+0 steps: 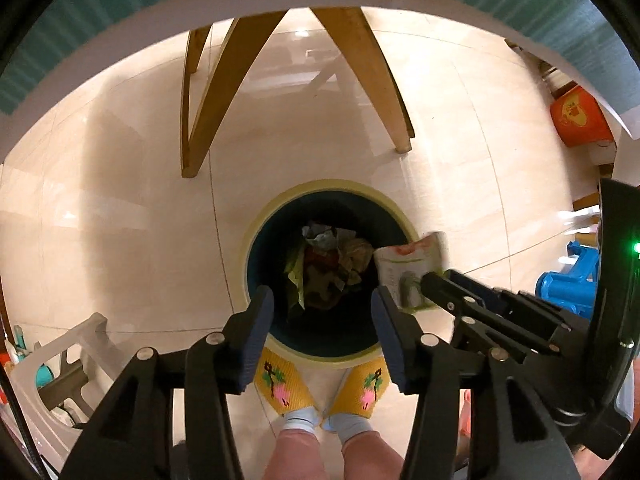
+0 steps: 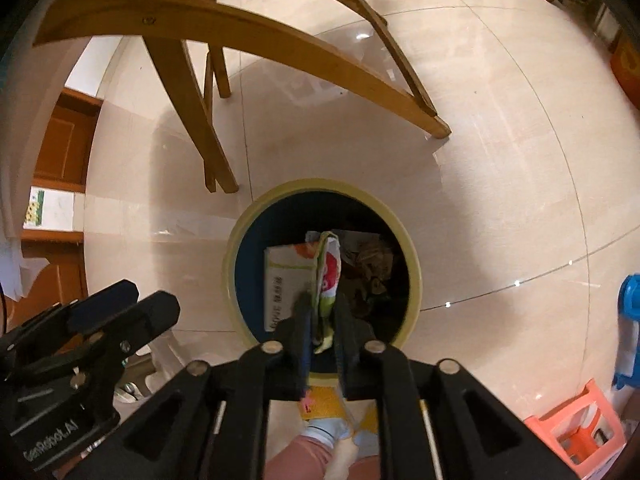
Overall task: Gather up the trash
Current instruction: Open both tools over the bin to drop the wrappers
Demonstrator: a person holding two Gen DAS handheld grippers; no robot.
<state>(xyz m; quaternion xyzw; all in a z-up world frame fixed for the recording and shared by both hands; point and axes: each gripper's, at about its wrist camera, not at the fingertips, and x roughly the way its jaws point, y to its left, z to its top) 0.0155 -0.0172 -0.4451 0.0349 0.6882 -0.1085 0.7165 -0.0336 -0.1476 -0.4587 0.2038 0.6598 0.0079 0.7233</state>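
Right over the bin now: the right gripper (image 2: 323, 316) has its fingers clamped on a crumpled snack packet (image 2: 329, 276), white with red and green print, hanging directly above the mouth of the round trash can (image 2: 416, 276). From the left wrist view that same packet (image 1: 408, 268) sits at the can's right edge, pinched at its lower end by the right gripper (image 1: 430, 280). The left gripper (image 1: 322, 328) hovers with its fingers spread wide and nothing between them, framing the trash can (image 1: 256, 240) from above. Inside the dark can lies a heap of crumpled wrappers (image 1: 328, 264), green, brown and grey. The can stands on the glossy tiled floor (image 1: 120, 200), near the wooden chair legs (image 1: 224, 92). At its near side are the person's yellow slippers (image 1: 280, 384).
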